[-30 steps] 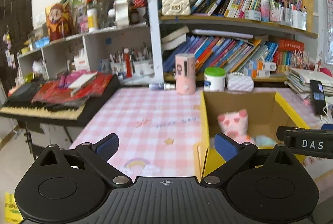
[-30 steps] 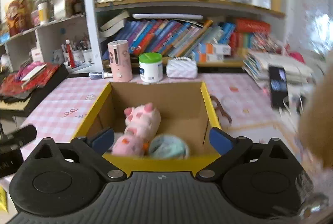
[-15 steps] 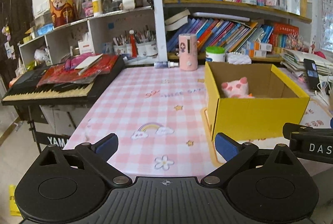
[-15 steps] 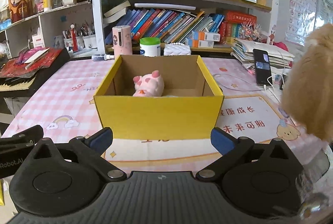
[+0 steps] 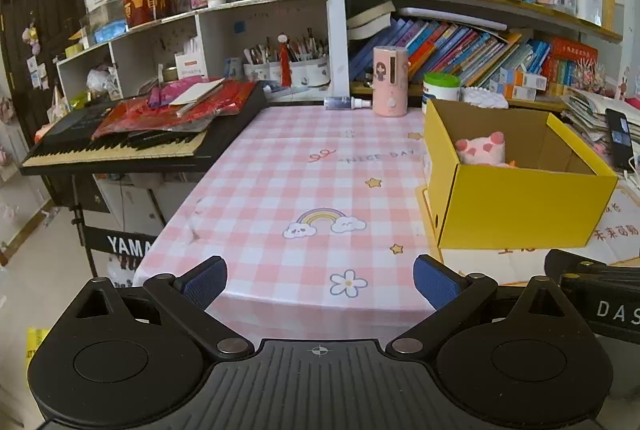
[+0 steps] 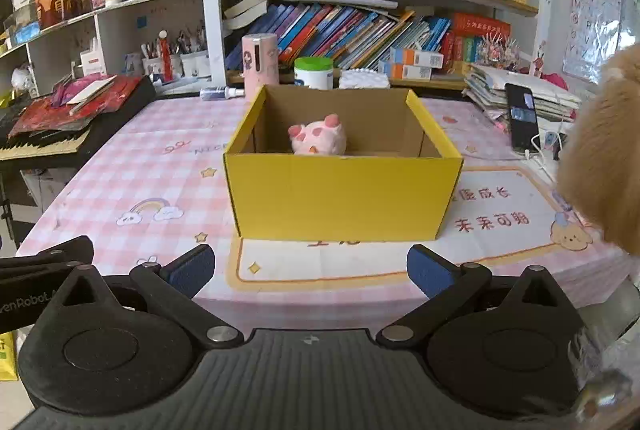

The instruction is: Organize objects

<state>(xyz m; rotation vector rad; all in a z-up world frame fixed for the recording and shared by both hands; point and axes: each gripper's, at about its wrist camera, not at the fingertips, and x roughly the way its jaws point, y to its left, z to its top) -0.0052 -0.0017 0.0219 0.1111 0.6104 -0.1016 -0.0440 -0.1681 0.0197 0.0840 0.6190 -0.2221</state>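
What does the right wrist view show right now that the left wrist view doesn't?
Only the right wrist view shows the tan plush at its right edge and the alphabet poster. Only the left wrist view shows the keyboard's full length and its stand. Both show the yellow box with the pink plush inside, the pink checked tablecloth, and open, empty grippers: left gripper, right gripper.

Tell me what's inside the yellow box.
A pink plush pig sits inside the yellow box, its top showing above the near wall. That wall hides the box floor, so anything lower cannot be seen.
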